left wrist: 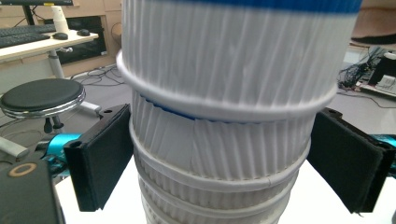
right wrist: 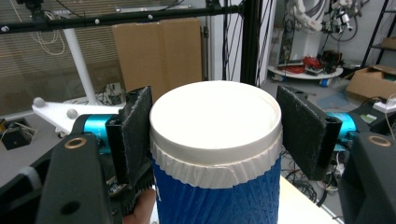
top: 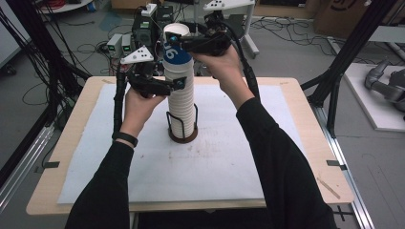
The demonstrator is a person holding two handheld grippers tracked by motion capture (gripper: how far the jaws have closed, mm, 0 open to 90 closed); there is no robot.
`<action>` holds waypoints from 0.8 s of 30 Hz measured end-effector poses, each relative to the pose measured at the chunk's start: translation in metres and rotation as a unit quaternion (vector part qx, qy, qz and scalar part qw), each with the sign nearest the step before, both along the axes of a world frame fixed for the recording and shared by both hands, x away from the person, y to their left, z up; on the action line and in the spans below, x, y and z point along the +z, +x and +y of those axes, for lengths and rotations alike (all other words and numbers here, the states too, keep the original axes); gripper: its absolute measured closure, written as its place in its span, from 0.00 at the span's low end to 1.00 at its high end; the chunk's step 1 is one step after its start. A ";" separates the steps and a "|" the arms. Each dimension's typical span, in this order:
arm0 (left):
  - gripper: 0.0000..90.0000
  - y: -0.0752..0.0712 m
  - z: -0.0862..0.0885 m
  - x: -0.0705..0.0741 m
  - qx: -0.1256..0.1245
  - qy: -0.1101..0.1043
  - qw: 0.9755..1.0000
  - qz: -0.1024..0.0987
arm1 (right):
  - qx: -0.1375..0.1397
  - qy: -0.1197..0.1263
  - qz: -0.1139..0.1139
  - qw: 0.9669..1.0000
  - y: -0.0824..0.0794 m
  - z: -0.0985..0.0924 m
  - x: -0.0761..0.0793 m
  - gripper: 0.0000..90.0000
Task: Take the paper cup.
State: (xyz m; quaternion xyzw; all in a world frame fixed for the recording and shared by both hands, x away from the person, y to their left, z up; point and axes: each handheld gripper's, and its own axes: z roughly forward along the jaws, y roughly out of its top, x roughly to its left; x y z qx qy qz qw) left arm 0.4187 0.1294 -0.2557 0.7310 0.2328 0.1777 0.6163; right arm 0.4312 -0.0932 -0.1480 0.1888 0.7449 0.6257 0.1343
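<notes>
A tall stack of white ribbed paper cups point(top: 181, 102) stands upright in a dark wire holder point(top: 183, 136) at the middle of the table. A blue cup with a white rim point(top: 175, 51) sits on top of the stack. My left gripper point(top: 179, 85) reaches in from the left at mid-height; its black pads point(left wrist: 105, 154) press on both sides of the white cups point(left wrist: 219, 154). From the right, my right gripper point(top: 174, 40) is shut on the blue cup point(right wrist: 219, 191) just under its rim, pads point(right wrist: 135, 126) against it.
A white mat point(top: 215, 162) covers the wooden table point(top: 315, 143). Black frame posts point(top: 341, 71) rise at both sides. Cables and equipment lie on the floor behind the table. A round stool point(left wrist: 39, 95) stands beyond the table's left side.
</notes>
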 end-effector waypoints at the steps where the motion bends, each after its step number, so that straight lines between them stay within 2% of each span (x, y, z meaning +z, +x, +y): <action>1: 0.12 0.000 0.000 0.000 0.000 0.000 1.000 0.000 | 0.001 0.004 -0.003 1.000 -0.001 -0.001 0.001 0.35; 7: 0.12 0.000 -0.001 0.000 0.001 0.001 1.000 -0.002 | -0.004 0.019 -0.021 1.000 -0.006 -0.002 0.009 0.35; 16: 0.13 -0.001 -0.001 0.000 0.001 0.003 1.000 -0.002 | -0.007 0.035 -0.051 0.998 -0.016 -0.003 0.032 0.35; 24: 0.13 -0.001 -0.001 0.000 0.001 0.005 1.000 -0.003 | -0.006 0.054 -0.065 0.996 -0.023 -0.011 0.045 0.35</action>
